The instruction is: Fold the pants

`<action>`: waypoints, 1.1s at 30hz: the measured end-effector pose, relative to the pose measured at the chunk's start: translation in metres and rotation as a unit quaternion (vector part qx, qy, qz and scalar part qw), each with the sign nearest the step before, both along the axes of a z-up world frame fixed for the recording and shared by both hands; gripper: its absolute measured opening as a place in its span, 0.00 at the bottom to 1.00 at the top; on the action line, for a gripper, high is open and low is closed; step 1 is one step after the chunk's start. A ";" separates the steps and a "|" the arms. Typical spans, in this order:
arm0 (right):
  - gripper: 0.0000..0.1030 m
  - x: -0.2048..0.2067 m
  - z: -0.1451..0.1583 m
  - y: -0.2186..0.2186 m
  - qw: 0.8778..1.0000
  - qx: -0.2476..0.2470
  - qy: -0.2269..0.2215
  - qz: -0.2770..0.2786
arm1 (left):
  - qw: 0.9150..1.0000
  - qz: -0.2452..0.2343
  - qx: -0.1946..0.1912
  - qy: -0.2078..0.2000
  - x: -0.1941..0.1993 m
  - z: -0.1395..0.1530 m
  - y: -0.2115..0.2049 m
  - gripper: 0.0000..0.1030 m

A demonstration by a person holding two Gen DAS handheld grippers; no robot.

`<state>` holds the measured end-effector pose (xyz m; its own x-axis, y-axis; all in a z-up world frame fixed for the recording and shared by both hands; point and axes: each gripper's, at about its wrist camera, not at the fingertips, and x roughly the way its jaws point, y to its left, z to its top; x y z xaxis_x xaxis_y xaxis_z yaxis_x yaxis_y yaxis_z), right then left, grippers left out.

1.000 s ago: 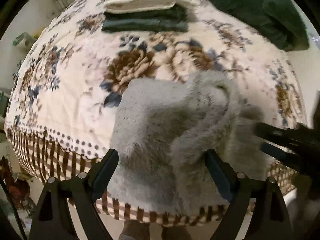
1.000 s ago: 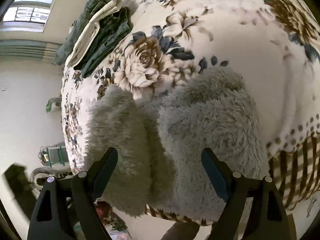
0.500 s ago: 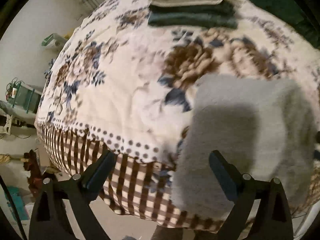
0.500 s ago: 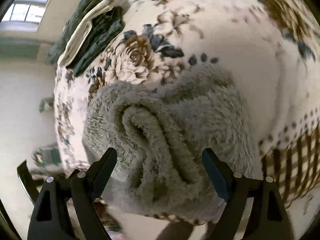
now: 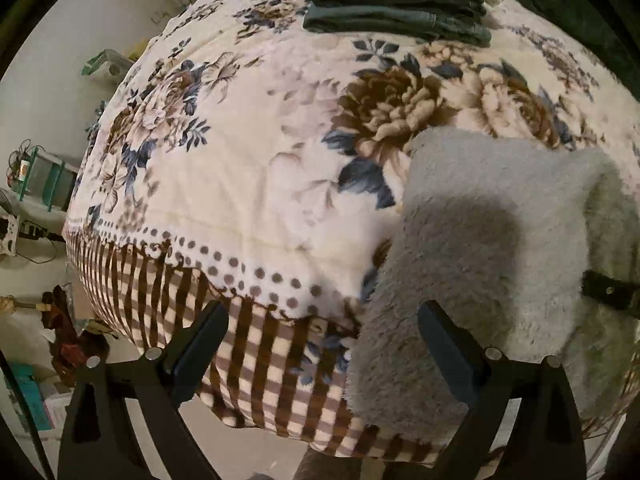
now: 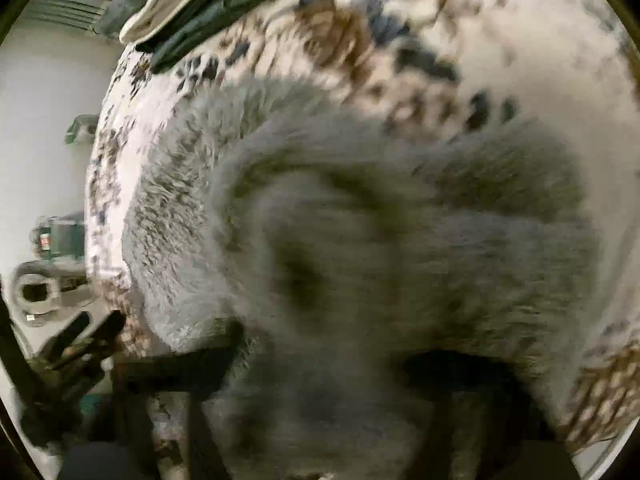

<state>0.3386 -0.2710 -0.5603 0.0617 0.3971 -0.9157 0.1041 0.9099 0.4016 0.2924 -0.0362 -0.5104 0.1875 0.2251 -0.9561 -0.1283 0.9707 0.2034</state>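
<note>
Grey fuzzy pants (image 5: 488, 248) lie bunched near the front edge of a floral blanket (image 5: 240, 168). My left gripper (image 5: 322, 312) is open above the bed's checked border; its right finger hangs over the pants' left edge and nothing is between the jaws. The right wrist view is blurred. There my right gripper (image 6: 324, 352) points down into the pants (image 6: 400, 240), its jaws closing with a thick fold of fleece bunched between them. A black part of the right gripper (image 5: 608, 292) shows at the right edge of the left wrist view.
Folded dark green and cream pants (image 5: 396, 12) are stacked at the far side of the bed, also visible as the stack (image 6: 208, 8). The bed drops off at the front edge. Clutter and a green shelf (image 5: 40, 176) stand on the floor to the left.
The left gripper moved left from over the pants to their left edge, then held still. The right gripper sank into the fleece and its jaws narrowed on a fold.
</note>
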 end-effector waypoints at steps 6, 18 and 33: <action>0.31 -0.030 0.067 -0.064 0.995 0.016 -0.050 -0.084 | 0.999 -0.006 -0.028 -0.030 0.006 0.029 -0.004 0.94; 0.69 -0.067 0.013 -0.200 0.971 0.010 0.077 -0.227 | 0.987 -0.053 -0.148 -0.019 0.044 0.013 -0.065 0.94; 0.68 -0.016 0.009 -0.192 0.979 -0.030 0.034 -0.200 | 0.963 -0.063 -0.248 0.090 0.147 -0.075 -0.088 0.68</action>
